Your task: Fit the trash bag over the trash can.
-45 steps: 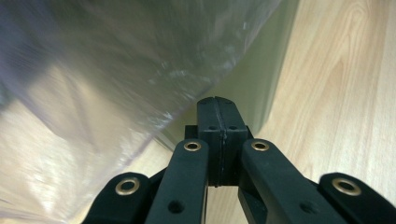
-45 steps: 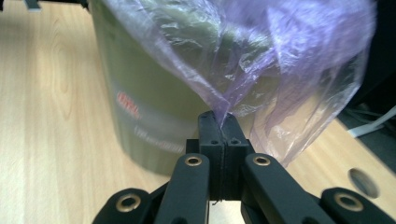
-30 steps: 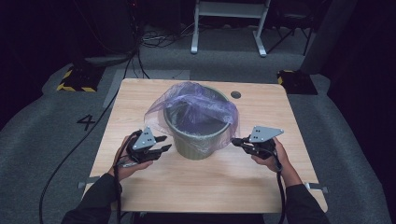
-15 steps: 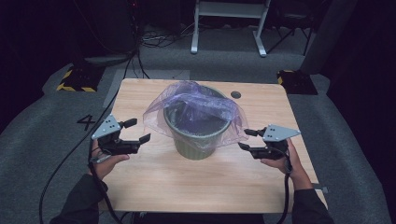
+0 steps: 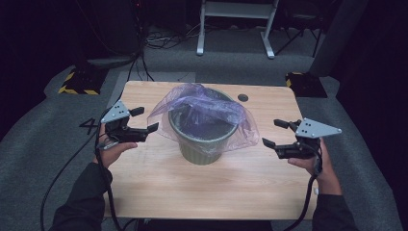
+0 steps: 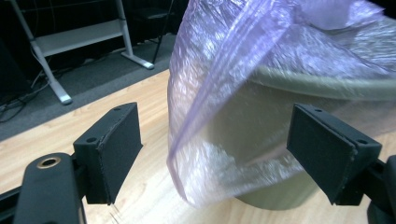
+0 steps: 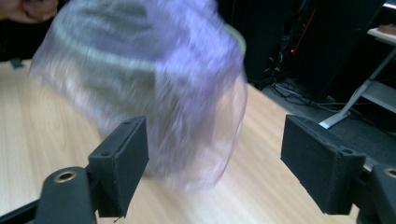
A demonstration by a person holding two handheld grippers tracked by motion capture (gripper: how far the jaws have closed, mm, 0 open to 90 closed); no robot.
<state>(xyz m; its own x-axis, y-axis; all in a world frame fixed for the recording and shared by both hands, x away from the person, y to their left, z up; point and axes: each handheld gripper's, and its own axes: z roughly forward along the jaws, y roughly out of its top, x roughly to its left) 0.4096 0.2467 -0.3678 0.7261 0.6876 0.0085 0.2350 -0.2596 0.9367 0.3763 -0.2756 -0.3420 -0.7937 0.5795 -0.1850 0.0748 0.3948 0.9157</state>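
Both grippers stood open on either side of the lined bin, holding nothing

A green bin (image 5: 202,139) stood near the middle of the wooden table (image 5: 192,192), with a purple plastic bag (image 5: 207,108) draped loosely over its rim and hanging down both sides. The left gripper (image 5: 144,120) hovered just beside the bag's left flap, its jaws having just been opening, with nothing pressed between them; in the left gripper view the bag (image 6: 243,93) hung between and beyond the spread pads. The right gripper (image 5: 276,132) was off the bin's right side, jaws likewise just opening and empty, the bag (image 7: 177,93) blurred ahead of them
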